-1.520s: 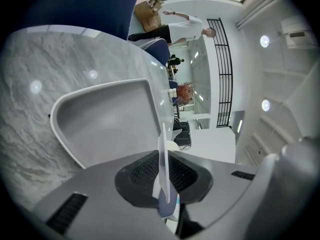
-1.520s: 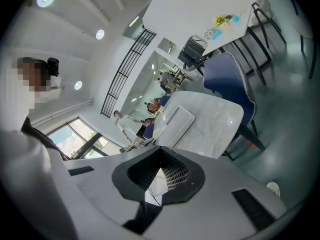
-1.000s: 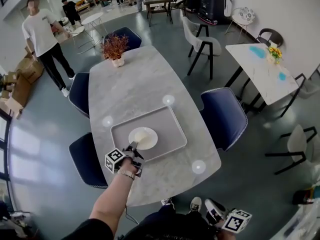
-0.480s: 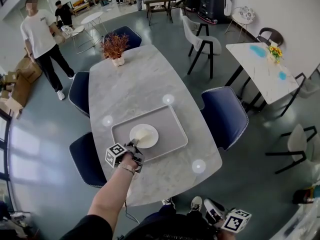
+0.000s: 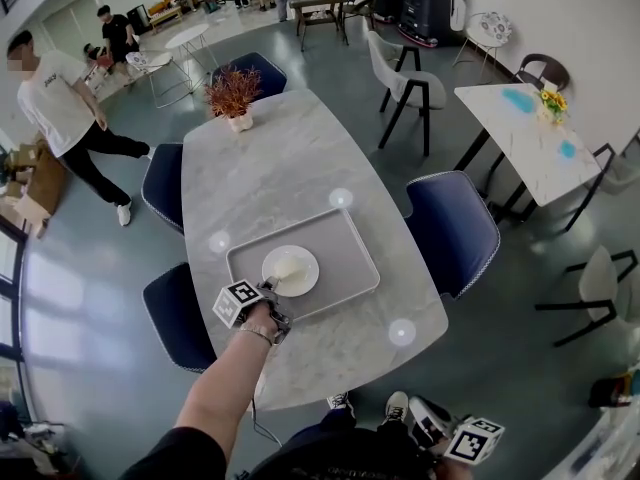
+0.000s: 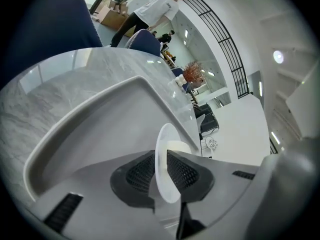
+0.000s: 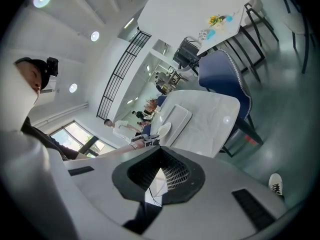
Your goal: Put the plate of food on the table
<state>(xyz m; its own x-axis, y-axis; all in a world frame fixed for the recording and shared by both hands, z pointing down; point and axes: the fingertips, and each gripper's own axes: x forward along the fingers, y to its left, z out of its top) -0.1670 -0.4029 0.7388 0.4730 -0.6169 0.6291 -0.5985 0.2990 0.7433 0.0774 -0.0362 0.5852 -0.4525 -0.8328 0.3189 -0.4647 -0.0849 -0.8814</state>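
Note:
A white plate (image 5: pixel 291 270) with a pale lump of food (image 5: pixel 285 266) lies in a grey tray (image 5: pixel 340 238) on the marble table (image 5: pixel 270 168). My left gripper (image 5: pixel 272 289) reaches in over the tray's near edge to the plate's near rim. In the left gripper view the plate (image 6: pixel 164 154) stands edge-on between the pads of the left gripper (image 6: pixel 162 173). The jaws have just been opening a little, and both pads still touch the rim. My right gripper (image 7: pixel 159 176) hangs low beside the table, shut on nothing. Only its marker cube (image 5: pixel 473 441) appears in the head view.
A potted dried plant (image 5: pixel 232 96) stands at the table's far end. Blue chairs sit at the right (image 5: pixel 452 228) and left (image 5: pixel 178 318) sides. A second white table (image 5: pixel 535 138) is at the right. A person (image 5: pixel 60 98) walks at the far left.
My left gripper has stayed at the plate's near rim, its marker cube rolled a little. The person at the far left has stepped further left. The right gripper has not moved.

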